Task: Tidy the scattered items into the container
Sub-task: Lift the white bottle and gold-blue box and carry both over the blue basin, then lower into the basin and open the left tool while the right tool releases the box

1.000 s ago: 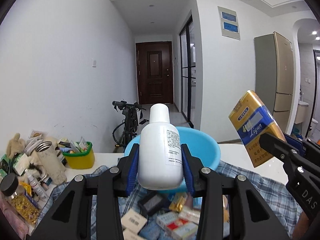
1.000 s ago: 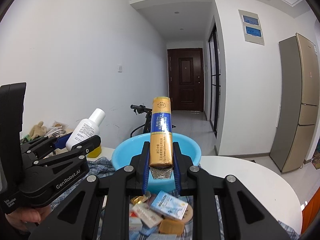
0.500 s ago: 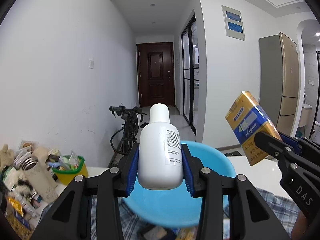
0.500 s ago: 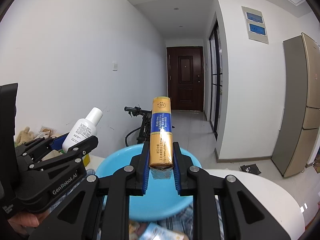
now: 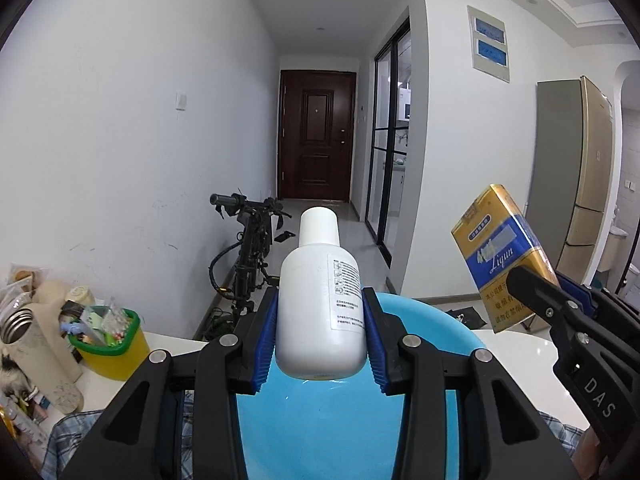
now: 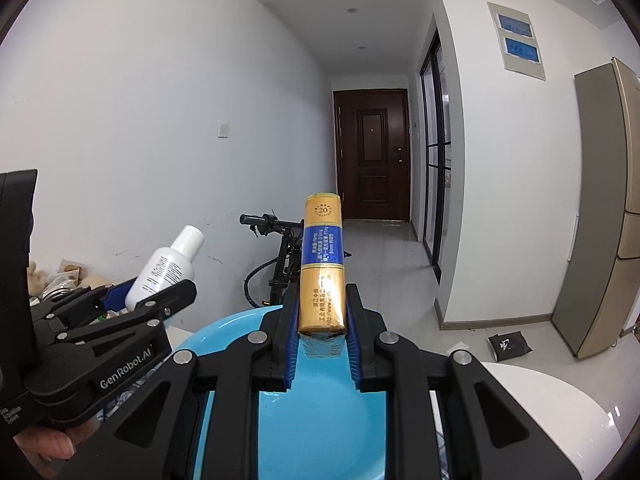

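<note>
My left gripper [image 5: 320, 340] is shut on a white bottle [image 5: 320, 300] with a white cap, held upright over the near part of the blue basin [image 5: 432, 412]. My right gripper [image 6: 322, 336] is shut on a gold and blue cigarette pack [image 6: 322, 276], also above the blue basin [image 6: 316, 432]. In the left wrist view the pack [image 5: 500, 256] and the right gripper [image 5: 552, 300] show at the right. In the right wrist view the bottle [image 6: 166, 268] and the left gripper [image 6: 144, 300] show at the left. The scattered items on the cloth are hidden below.
A yellow and green tub [image 5: 108, 340] full of small things and a steel flask [image 5: 36, 348] stand at the table's left. A checked cloth [image 5: 64, 436] lies under the basin. A bicycle [image 5: 252, 256] leans on the wall beyond. White tabletop [image 6: 548, 412] runs to the right.
Both grippers have moved forward with their loads. The basin now fills the lower part of both views, and the loose boxes on the cloth have dropped out of sight.
</note>
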